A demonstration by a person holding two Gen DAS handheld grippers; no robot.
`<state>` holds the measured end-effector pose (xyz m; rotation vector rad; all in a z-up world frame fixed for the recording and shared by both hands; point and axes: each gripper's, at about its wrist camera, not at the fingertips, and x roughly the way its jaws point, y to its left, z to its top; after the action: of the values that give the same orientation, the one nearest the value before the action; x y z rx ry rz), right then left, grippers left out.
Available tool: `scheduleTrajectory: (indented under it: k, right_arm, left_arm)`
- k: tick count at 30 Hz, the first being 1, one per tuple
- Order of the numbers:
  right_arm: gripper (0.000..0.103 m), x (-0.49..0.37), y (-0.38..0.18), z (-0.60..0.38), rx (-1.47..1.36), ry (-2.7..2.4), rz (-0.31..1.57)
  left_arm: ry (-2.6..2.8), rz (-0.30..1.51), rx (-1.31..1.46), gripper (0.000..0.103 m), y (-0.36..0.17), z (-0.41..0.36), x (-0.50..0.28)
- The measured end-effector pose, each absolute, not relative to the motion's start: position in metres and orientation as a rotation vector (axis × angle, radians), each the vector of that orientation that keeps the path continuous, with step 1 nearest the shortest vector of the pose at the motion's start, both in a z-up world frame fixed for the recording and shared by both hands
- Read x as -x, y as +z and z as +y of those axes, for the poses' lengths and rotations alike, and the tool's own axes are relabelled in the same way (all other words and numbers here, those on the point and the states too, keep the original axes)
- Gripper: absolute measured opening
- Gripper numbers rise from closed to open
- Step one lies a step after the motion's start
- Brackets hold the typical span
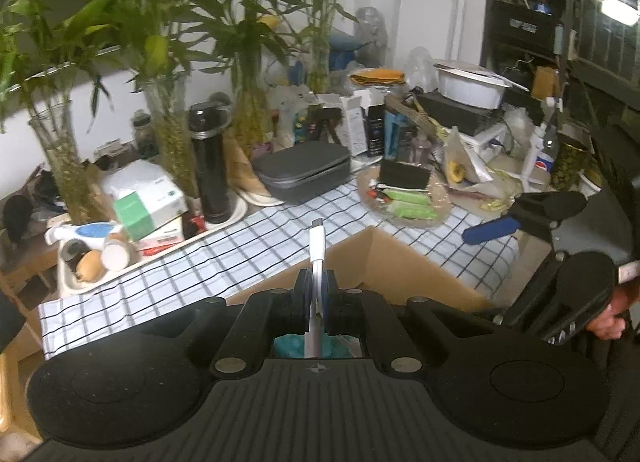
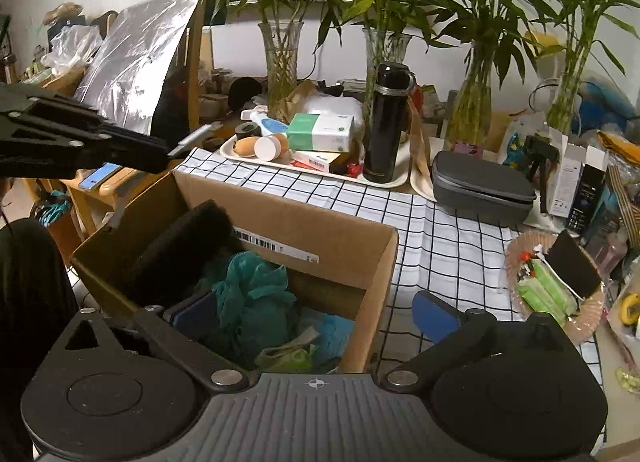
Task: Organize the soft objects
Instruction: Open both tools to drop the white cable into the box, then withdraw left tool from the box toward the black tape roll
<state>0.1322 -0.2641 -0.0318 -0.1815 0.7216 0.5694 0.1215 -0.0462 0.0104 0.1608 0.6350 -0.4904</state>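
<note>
Left gripper (image 1: 316, 294) clamps white strip (image 1: 316, 258) above cardboard box (image 2: 280, 218); right gripper (image 2: 316, 314) spread wide over teal cloth (image 2: 252, 294).

Home, cluttered table w/ checked cloth (image 2: 440, 230), bamboo in vases (image 2: 282, 62), tissue box (image 2: 320, 132), flask (image 2: 386, 122), snacks.

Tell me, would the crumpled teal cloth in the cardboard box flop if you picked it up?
Probably yes. The crumpled teal cloth lies in loose folds inside the brown cardboard box, so it would likely droop and hang. It looks thin, so it is probably light. It seems unlikely to roll or break.
</note>
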Motion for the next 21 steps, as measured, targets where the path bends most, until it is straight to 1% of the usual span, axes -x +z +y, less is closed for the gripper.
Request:
scheduleTrajectory:
  k: [1,2,3,4,5,6,7,9,16,21]
  right_arm:
    - [0.103,-0.132,-0.032,-0.265,0.182,0.57,0.72]
    - [0.103,-0.132,-0.032,-0.265,0.181,0.572,0.719]
    - [0.103,-0.133,-0.032,-0.265,0.178,0.575,0.719]
    - [0.103,-0.133,-0.032,-0.266,0.175,0.574,0.718]
    - [0.103,-0.133,-0.032,-0.266,0.173,0.57,0.718]
    - [0.103,-0.133,-0.032,-0.267,0.171,0.568,0.719]
    - [0.103,-0.133,-0.033,-0.268,0.169,0.567,0.72]
    - [0.103,-0.133,-0.033,-0.268,0.171,0.563,0.721]
    - [0.103,-0.131,-0.039,-0.265,0.225,0.552,0.728]
    - [0.103,-0.13,-0.04,-0.261,0.244,0.551,0.732]
  left_arm:
    - [-0.507,0.631,-0.157,0.009,0.01,-0.05,-0.124]
    - [-0.517,0.622,-0.154,0.009,0.01,-0.053,-0.126]
    - [-0.529,0.615,-0.151,0.016,0.009,-0.057,-0.129]
    - [-0.538,0.617,-0.156,0.033,0.009,-0.061,-0.132]
    - [-0.534,0.62,-0.164,0.043,0.008,-0.064,-0.135]
    - [-0.523,0.612,-0.171,0.055,0.007,-0.065,-0.135]
    - [-0.512,0.596,-0.178,0.06,0.007,-0.066,-0.133]
    - [-0.494,0.592,-0.185,0.06,0.005,-0.063,-0.132]
    - [-0.433,0.674,-0.194,0.06,-0.006,-0.046,-0.128]
    - [-0.402,0.699,-0.212,0.06,-0.011,-0.035,-0.122]
